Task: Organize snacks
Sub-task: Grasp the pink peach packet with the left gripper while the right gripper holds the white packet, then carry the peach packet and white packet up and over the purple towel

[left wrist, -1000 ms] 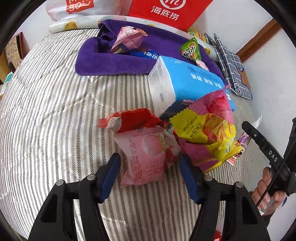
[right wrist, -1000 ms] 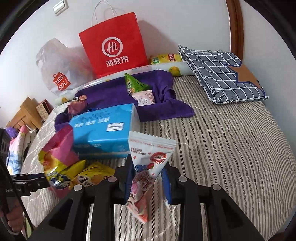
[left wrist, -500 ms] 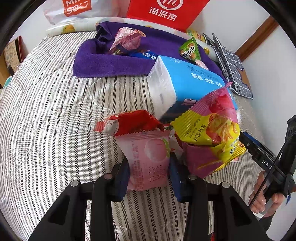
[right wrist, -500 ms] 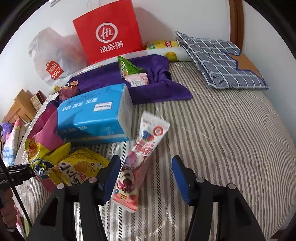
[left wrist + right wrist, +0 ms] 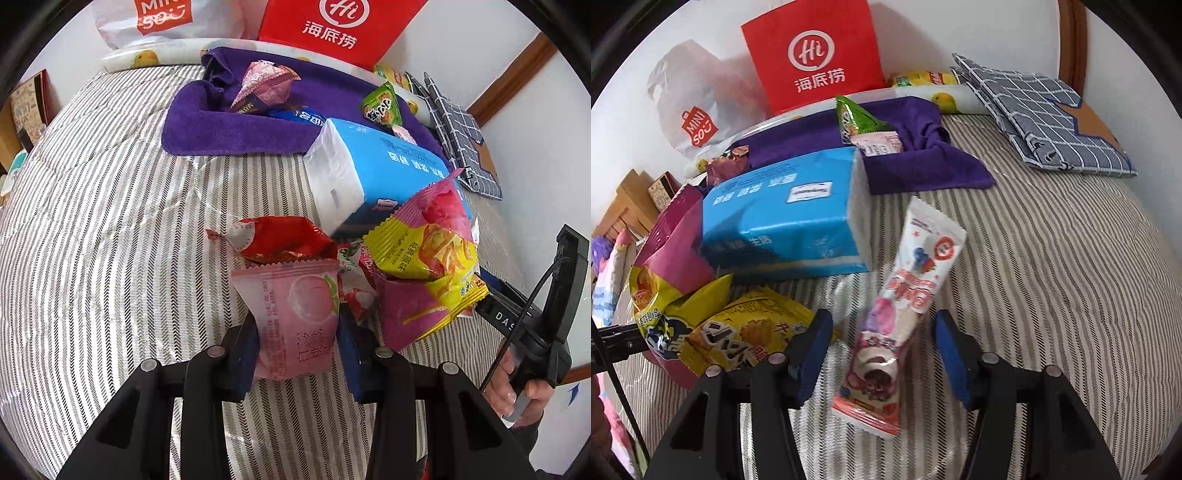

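**Q:** Several packets appear in both views; which are already sorted?

**A:** Little looks finished. A green packet [image 5: 855, 118] and a pale pink one [image 5: 879, 144] lie on the purple towel [image 5: 923, 166] at the head of the bed [image 5: 1052, 258], with a pink-and-brown packet [image 5: 264, 86] at the towel's other end. Whether that towel is the intended collecting place cannot be told from these views.

**Q:** What are the two tools doing?

**A:** The left hand-held gripper [image 5: 297, 345] is clenched on the peach packet [image 5: 295, 314], both blue pads pressing its sides. The right hand-held gripper [image 5: 882, 349] stands released; its jaws have just been narrowing, yet the long strawberry packet [image 5: 905, 302] lies on the bed between them, untouched by either pad.

**Q:** What is left?

**A:** Most of it, by this judgement. A heap beside the blue tissue pack [image 5: 384, 173] still waits: the red packet [image 5: 280, 238], the yellow-and-magenta chip bag [image 5: 424, 254], and a yellow biscuit packet [image 5: 746, 332] touching it.
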Demonstrator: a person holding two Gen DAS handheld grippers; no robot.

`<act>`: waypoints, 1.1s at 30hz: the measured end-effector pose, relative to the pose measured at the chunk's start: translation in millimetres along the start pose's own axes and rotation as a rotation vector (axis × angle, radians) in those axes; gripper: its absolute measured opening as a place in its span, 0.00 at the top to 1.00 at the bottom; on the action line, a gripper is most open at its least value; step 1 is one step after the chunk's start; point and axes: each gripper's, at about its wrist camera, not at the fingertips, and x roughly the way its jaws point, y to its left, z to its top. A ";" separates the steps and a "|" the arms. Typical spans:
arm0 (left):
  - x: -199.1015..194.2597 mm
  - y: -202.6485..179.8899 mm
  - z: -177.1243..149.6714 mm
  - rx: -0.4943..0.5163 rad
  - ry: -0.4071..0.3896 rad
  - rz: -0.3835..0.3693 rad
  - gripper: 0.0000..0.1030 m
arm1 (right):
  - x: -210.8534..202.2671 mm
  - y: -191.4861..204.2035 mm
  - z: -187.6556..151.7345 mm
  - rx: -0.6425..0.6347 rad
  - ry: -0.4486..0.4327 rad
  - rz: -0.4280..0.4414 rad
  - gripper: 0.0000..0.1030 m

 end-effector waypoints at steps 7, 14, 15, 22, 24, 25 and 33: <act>-7.2 7.7 -3.5 -0.014 -0.013 0.000 0.62 | -3.4 -1.4 -0.2 0.005 -0.004 -0.025 0.79; -18.2 15.6 -6.8 -0.034 -0.036 -0.008 0.62 | -25.0 -4.6 0.5 0.028 -0.043 -0.024 0.80; -20.4 16.7 -7.6 -0.038 -0.040 -0.008 0.62 | -29.6 -4.0 0.6 0.027 -0.050 -0.025 0.80; -32.6 18.9 -10.7 -0.051 -0.062 -0.013 0.62 | -49.9 2.8 3.3 0.014 -0.084 -0.030 0.80; -37.1 19.7 -11.3 -0.057 -0.068 -0.019 0.62 | -55.2 4.3 3.7 0.012 -0.093 -0.025 0.80; -39.9 19.9 -11.6 -0.060 -0.072 -0.021 0.62 | -58.8 5.1 4.2 0.011 -0.101 -0.020 0.80; -58.4 11.9 -6.9 -0.054 -0.104 -0.060 0.62 | -82.5 15.0 14.1 -0.010 -0.148 0.002 0.80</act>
